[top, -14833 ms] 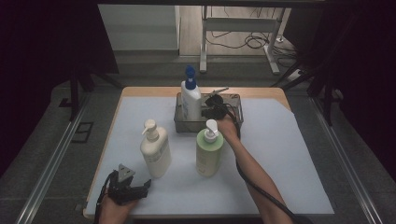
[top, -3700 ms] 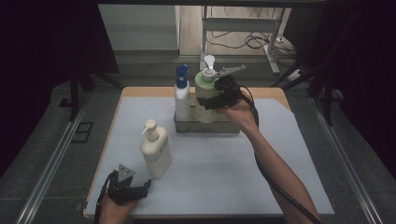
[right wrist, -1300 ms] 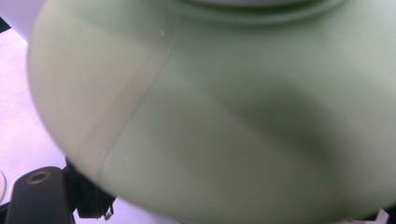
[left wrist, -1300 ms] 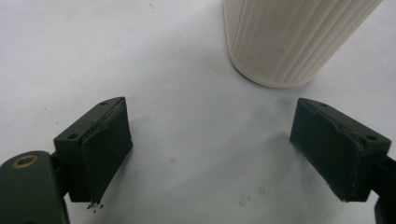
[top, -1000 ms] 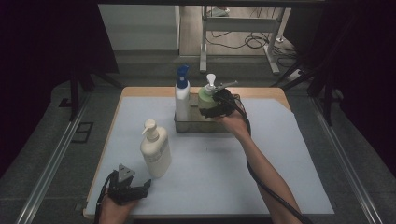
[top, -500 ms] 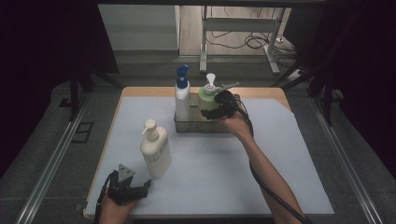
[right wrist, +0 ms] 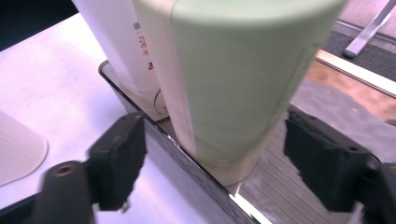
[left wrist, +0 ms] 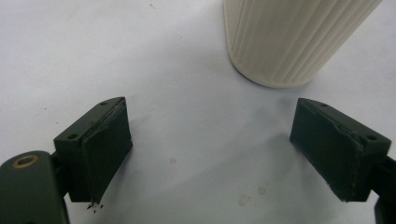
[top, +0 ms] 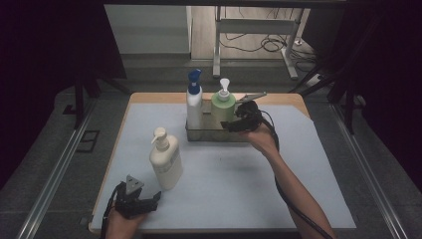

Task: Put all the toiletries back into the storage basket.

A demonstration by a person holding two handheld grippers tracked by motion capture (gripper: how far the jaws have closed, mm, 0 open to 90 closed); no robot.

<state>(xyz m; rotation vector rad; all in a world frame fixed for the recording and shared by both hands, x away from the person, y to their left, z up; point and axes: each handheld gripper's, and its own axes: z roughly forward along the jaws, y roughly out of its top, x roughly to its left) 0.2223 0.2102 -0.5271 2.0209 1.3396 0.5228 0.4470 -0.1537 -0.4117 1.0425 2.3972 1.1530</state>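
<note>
- Your right tongs [top: 233,123] stand spread just clear of the green bottle [top: 222,108], which sits upright in the metal tray [top: 208,135] beside the blue-capped bottle [top: 194,103]. The jaws have just been closing a little, with the bottle's lower body between them in the right gripper view, yet neither pad presses it.
- Your left tongs [top: 149,201] rest spread on the table [top: 308,164], nothing between the pads; the cream bottle [top: 164,158] stands just ahead of them.
- Judged by its look, the green bottle [right wrist: 233,84] is stiff plastic with a smooth, likely slippery wall, tall and top-heavy if full. Take it low to mid-body, where the round sides run straight, not by the pump head.
- The cream bottle [left wrist: 292,39] shows fine vertical ribs in the left gripper view, which should help a grip; the high view hides them.
- The high view gives you both pump heads and the whole layout; the right gripper view gives the tray's rim [right wrist: 154,133] and the red print on the white bottle.
</note>
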